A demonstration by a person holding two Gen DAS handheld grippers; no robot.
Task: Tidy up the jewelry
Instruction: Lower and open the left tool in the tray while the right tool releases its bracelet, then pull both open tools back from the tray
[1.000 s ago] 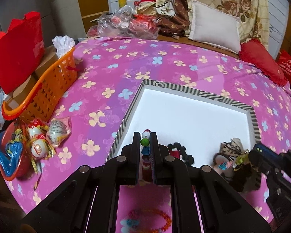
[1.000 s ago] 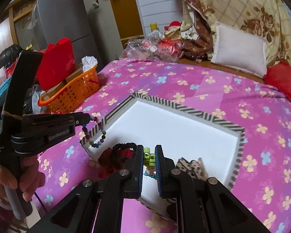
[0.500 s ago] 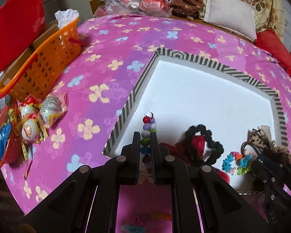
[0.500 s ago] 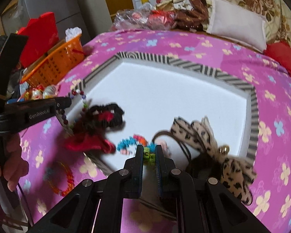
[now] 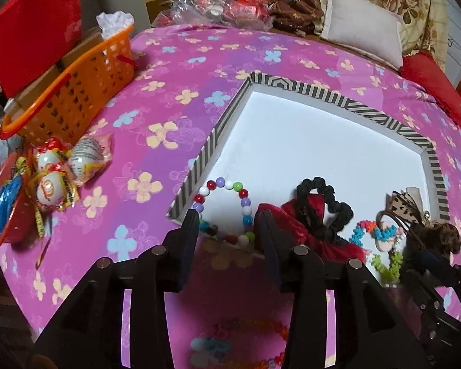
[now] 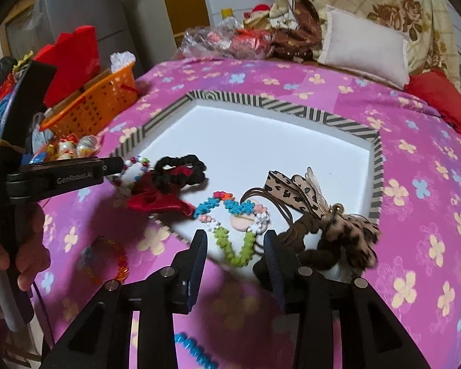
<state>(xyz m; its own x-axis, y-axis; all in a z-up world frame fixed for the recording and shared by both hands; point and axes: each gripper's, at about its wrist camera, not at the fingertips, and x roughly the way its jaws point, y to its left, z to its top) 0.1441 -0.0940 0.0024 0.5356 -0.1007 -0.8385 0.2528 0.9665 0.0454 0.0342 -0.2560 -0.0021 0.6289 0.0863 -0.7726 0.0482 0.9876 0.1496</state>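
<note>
Pink bedding printed with yellow and blue flowers covers the bed (image 5: 175, 70) on which we work, soft and slightly rumpled.

Nearest to us, at 6 o'clock in the left wrist view, our left claw (image 5: 226, 230) stands with its two dark jaws spread wide, gripping nothing. Just beyond and between them lies a beaded bracelet (image 5: 227, 203) of round glossy beads in red, white, lilac, green and blue, resting in the near corner of a shallow rectangular tray (image 5: 322, 92) with a smooth white floor and a black-and-white striped rim.

Our right claw (image 6: 235, 246) is likewise spread apart and empty. Between its tips, at 6 o'clock in the right wrist view, sits a flower-bead bracelet (image 6: 230, 221) of small knobbly blossoms in green, blue, pink and white, also inside the tray near its front edge.

At 9 o'clock of it we count one black ruffled scrunchie (image 6: 181, 169) lying on one red velvety bow (image 6: 156, 201). At 3 o'clock rests one leopard-print bow (image 6: 295, 190) of thin fabric, with a furry brown hair tie (image 6: 338, 236) touching it.

Outside the tray, on the bedding at 8 o'clock, lies one orange bead bracelet (image 6: 110, 261), blurred.

Farther off at 10 o'clock stands one orange plastic lattice basket (image 5: 73, 92), with three foil-wrapped eggs (image 5: 67, 166) before it. At 1 o'clock, by the headboard, lean one white pillow (image 5: 362, 37) and one red cushion (image 5: 436, 86).
</note>
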